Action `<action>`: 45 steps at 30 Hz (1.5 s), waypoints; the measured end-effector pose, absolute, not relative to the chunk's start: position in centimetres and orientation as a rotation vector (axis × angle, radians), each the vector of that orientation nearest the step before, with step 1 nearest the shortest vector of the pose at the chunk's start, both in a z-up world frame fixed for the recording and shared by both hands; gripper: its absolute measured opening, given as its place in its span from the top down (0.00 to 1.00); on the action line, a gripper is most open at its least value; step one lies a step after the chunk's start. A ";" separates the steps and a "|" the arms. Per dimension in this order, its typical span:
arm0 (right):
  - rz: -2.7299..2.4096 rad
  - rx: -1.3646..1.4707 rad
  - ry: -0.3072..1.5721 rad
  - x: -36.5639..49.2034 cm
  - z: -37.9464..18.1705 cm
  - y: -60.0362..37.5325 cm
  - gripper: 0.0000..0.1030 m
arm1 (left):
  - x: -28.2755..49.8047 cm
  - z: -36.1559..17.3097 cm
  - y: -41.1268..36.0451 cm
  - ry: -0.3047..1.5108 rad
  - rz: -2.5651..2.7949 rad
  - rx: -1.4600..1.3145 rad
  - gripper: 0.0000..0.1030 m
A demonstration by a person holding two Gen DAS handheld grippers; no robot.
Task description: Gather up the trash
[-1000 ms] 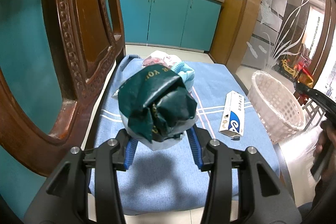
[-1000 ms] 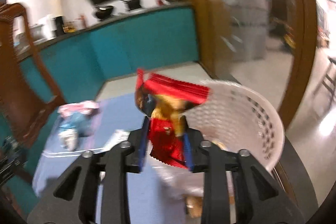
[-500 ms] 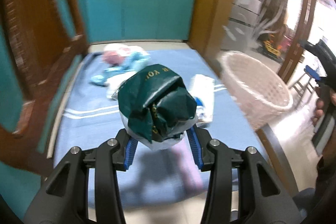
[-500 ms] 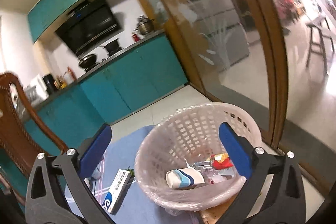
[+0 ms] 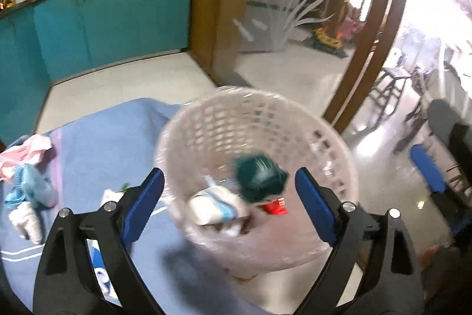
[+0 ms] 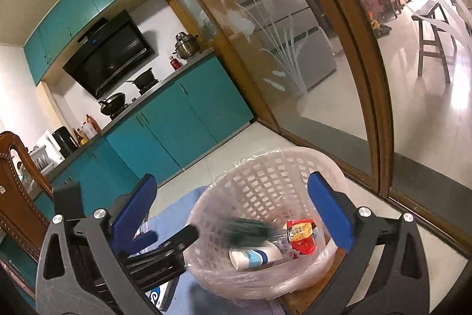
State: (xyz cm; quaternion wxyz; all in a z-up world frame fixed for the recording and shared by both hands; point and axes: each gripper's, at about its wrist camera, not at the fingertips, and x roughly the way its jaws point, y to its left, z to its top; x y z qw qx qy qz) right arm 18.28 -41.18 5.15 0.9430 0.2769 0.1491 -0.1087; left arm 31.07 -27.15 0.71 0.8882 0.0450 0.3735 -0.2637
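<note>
Now left tongs [image 5: 228, 198] opening over basket [image 5: 206, 120], nothing between; green wrapper [image 5: 261, 180], gripped a second ago, drops inside. Right tongs [image 6: 230, 210] wide, empty. More trash [image 5: 25, 185] left on tabletop [image 5: 118, 138].

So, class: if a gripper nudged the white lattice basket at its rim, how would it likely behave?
The basket looks like thin openwork plastic, so probably light and apt to slide or tip. It holds only a few wrappers, adding little weight. Its loose plastic liner may slip under the pads.

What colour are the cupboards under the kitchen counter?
The cupboards are teal, a blue-green. The right wrist view shows them best.
</note>
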 end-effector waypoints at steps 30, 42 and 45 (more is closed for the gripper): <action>0.104 0.134 0.653 21.1 1.2 -21.2 0.03 | 20.6 -1.5 -0.7 0.706 -0.142 -0.074 0.05; 0.060 0.171 0.606 21.3 2.3 -23.2 0.03 | 20.6 -2.5 -2.4 0.733 -0.182 -0.014 0.05; 0.017 0.226 0.584 21.6 2.7 -25.4 0.03 | 21.3 -3.4 -5.1 0.751 -0.247 0.078 0.05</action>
